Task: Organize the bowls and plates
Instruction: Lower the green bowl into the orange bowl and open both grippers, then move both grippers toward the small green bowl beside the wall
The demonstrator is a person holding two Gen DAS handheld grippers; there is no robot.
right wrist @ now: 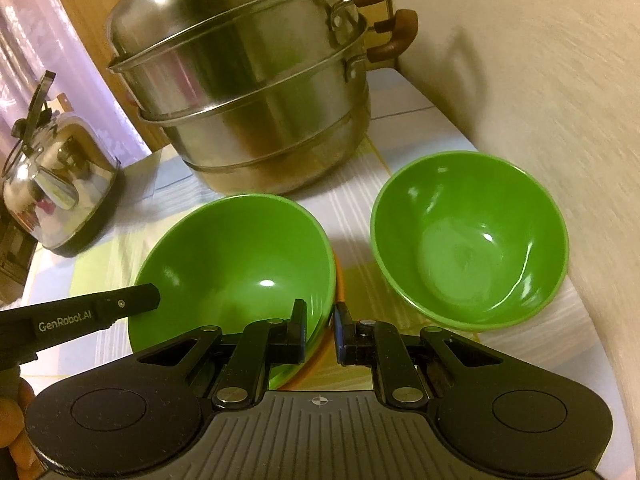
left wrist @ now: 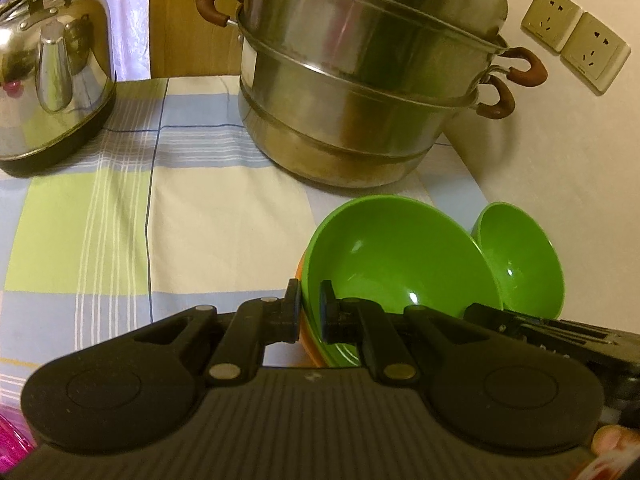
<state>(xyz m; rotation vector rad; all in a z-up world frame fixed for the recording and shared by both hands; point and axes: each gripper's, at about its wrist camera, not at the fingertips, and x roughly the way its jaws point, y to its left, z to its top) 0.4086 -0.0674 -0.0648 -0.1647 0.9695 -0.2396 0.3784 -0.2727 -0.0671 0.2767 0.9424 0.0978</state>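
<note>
Both your grippers, left [left wrist: 309, 308] and right [right wrist: 320, 326], clench opposite rims of the stacked green bowl [right wrist: 240, 256]; another bowl [right wrist: 468, 236] sits at two o'clock.

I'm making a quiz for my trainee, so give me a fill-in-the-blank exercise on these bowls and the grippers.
1. Both grippers, the left gripper and the right gripper, are clamped on the rim of the same ____ bowl.
2. That stacked bowl sits nested in an ____ dish.
3. The lone bowl stands on the cloth, ____ nothing inside it.
4. Behind the bowls stands a steel ____, and the kettle is to its left.

Missing words: green; orange; with; steamer
</note>
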